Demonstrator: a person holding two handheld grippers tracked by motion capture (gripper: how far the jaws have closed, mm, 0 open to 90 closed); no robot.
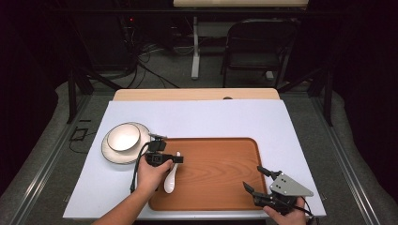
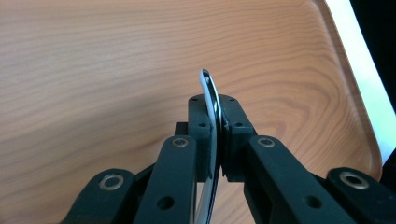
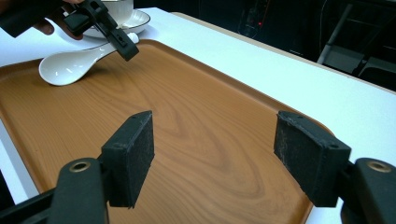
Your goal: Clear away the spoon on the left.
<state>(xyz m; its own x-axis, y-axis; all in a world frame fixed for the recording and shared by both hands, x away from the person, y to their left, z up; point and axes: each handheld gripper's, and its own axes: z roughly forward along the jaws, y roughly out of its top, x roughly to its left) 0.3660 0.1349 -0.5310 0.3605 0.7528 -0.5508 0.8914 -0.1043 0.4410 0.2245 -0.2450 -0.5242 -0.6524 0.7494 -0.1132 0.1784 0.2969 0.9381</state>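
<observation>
High view: wooden tray (image 1: 220, 173) on white table (image 1: 197, 119), dark room.

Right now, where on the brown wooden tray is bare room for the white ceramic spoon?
The brown wooden tray is bare from the white ceramic spoon to the right gripper. Crowded: the left edge, with the left gripper.

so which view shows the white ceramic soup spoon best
The right gripper view: the white ceramic soup spoon shows its whole bowl resting on the brown wooden tray. The high view shows it small, partly under the left tongs. The left gripper view shows just its clamped handle edge-on.
</observation>
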